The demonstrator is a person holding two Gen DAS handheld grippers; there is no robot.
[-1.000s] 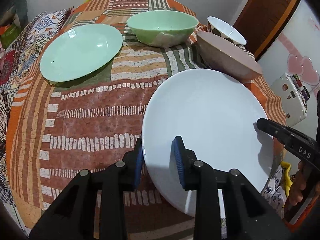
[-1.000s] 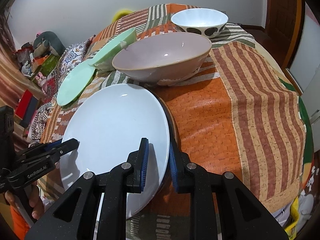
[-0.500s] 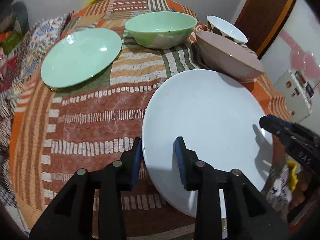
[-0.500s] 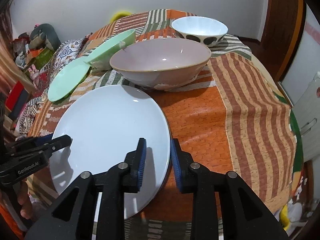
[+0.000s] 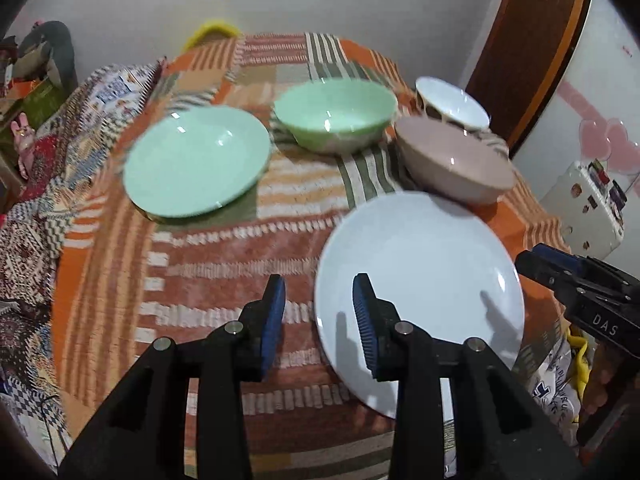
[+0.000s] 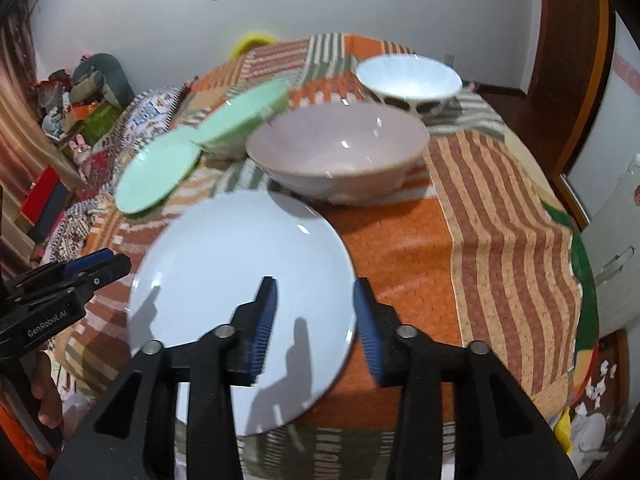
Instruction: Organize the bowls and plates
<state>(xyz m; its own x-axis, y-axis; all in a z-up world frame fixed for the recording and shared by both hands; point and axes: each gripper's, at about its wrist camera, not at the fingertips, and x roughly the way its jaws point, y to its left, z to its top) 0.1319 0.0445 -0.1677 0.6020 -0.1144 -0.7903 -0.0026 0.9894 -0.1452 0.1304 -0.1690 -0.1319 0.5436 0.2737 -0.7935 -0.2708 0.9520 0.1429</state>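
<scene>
A large white plate [image 5: 424, 276] lies flat at the table's near edge; it also shows in the right wrist view [image 6: 240, 280]. My left gripper [image 5: 319, 322] is open, its jaws straddling the plate's left rim. My right gripper [image 6: 314, 324] is open, straddling the plate's right rim. Behind the plate stand a pink bowl [image 5: 456, 160] [image 6: 336, 152], a green bowl [image 5: 336, 114] [image 6: 244, 114], a green plate [image 5: 196, 160] [image 6: 158, 176] and a white spotted bowl [image 5: 452, 102] [image 6: 408, 78].
The table wears an orange patchwork cloth [image 6: 500, 208]. A white fridge [image 5: 588, 204] stands to the right and a brown door [image 6: 572, 52] behind. Clutter [image 6: 72, 120] lies on the left.
Both grippers have opened wider and pulled back and up from the white plate, which now rests flat on the table. The views are blurred by motion.
</scene>
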